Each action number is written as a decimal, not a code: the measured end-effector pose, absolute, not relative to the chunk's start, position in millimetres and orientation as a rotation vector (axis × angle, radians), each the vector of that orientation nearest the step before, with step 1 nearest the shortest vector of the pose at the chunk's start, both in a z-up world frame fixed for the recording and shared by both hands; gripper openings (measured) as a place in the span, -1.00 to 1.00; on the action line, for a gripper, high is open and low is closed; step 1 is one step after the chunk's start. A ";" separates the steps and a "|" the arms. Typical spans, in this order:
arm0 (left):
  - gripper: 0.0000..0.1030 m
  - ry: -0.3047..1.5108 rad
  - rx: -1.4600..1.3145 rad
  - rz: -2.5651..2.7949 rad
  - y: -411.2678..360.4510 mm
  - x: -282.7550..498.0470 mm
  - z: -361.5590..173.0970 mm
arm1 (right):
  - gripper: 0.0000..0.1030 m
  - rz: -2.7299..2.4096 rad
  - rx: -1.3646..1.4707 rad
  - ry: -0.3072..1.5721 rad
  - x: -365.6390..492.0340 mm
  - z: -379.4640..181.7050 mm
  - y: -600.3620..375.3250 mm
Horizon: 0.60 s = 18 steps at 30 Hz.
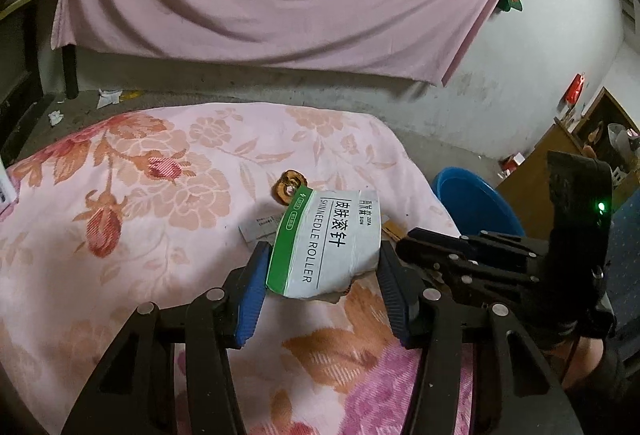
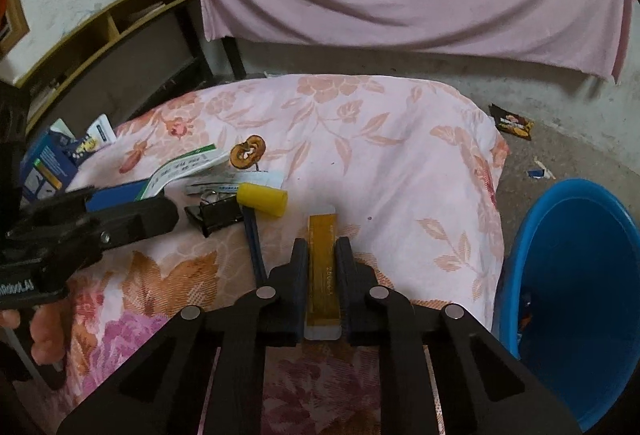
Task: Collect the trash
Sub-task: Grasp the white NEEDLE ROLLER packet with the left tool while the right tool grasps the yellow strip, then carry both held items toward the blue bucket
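A: The right gripper (image 2: 322,263) is clamped on the yellow strip (image 2: 322,267) near the bed's (image 2: 400,163) right edge; the bin (image 2: 568,275) stands just beyond.

B: The left gripper (image 1: 322,267) straddles the box (image 1: 328,239), about half open. Does it pinch?

A: The left pad touches; the right I can't tell. The crushed box could slip. The bin's contents are mostly hidden.

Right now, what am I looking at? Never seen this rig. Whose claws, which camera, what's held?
No robot: a person holds a two-finger gripper in each hand, each with a fisheye camera looking along its fingers. In the left view, the left gripper has a white and green packet between its fingers. In the right view, the right gripper is shut on a yellow strip. Both work over a floral bedcover strewn with a mallet, a clip and papers. A blue bucket stands beside it.
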<state>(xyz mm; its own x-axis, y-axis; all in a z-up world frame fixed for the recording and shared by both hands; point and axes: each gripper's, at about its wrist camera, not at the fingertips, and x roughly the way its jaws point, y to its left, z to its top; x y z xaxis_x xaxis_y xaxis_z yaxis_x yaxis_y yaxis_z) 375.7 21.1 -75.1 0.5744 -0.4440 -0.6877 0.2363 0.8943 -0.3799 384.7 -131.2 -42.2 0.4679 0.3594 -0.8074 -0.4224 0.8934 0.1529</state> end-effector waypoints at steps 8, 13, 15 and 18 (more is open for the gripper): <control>-0.11 0.807 -0.278 -0.385 11.2 346.7 -59.4 | -0.79 0.486 -0.093 0.834 357.0 -22.0 -137.1; -0.11 0.688 -0.270 -0.378 -0.6 328.5 -36.5 | -0.79 0.480 -0.033 0.627 330.5 7.5 -157.6; -0.11 0.622 -0.250 -0.380 -7.7 319.4 -24.1 | -0.79 0.469 -0.010 0.538 319.8 21.3 -167.7; -0.11 0.517 -0.222 -0.392 -21.8 307.8 -1.1 | -0.79 0.434 0.007 0.409 304.6 44.0 -183.8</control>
